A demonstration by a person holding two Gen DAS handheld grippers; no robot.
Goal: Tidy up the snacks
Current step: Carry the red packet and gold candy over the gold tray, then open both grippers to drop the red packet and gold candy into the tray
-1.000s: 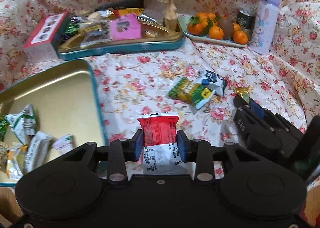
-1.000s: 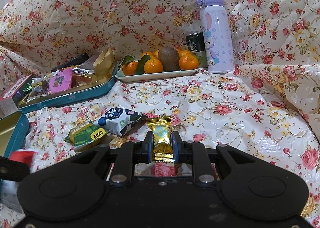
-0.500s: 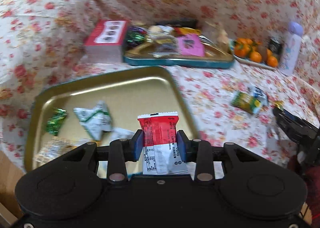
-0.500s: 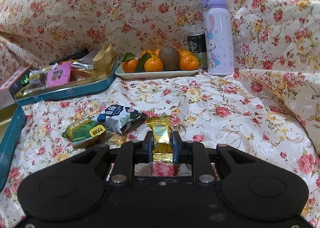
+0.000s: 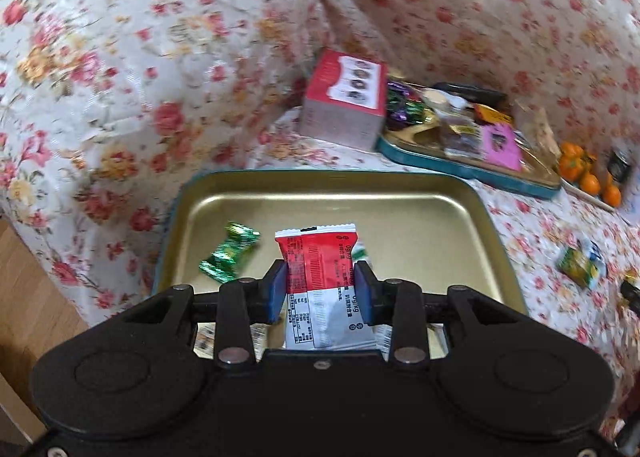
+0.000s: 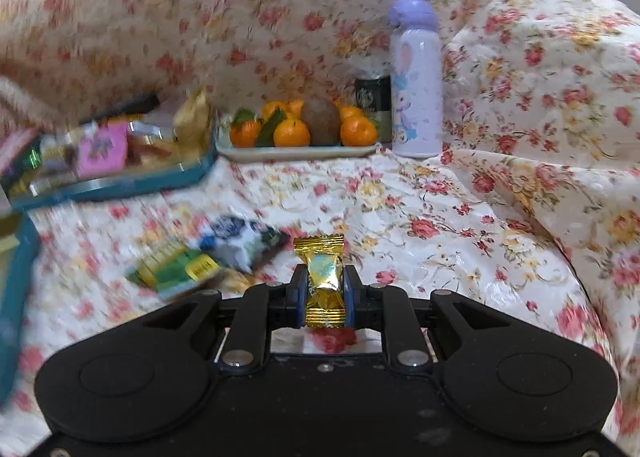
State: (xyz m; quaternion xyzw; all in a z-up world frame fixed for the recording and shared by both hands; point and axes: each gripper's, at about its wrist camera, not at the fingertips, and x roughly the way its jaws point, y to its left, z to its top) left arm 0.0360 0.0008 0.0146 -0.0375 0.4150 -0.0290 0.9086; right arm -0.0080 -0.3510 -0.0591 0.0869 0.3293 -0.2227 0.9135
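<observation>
My left gripper (image 5: pixel 320 287) is shut on a red and white snack packet (image 5: pixel 320 281) and holds it above the gold tin tray (image 5: pixel 400 213) with a teal rim. A green foil candy (image 5: pixel 229 253) and other wrapped snacks lie in that tray. My right gripper (image 6: pixel 324 289) is shut on a gold foil candy (image 6: pixel 323 277), held just above the floral cloth. A green and yellow packet (image 6: pixel 176 267) and a blue and white packet (image 6: pixel 236 239) lie on the cloth to its left.
A second teal tray (image 5: pixel 472 145) full of snacks sits at the back with a red and white box (image 5: pixel 344 97) beside it. A plate of oranges (image 6: pixel 304 129), a dark can (image 6: pixel 373 97) and a lilac bottle (image 6: pixel 416 85) stand at the back right. Floral cloth rises all around.
My left gripper has swung left with the red packet, from over the cloth to over the gold tray. My right gripper has lifted slightly, still holding the gold candy.
</observation>
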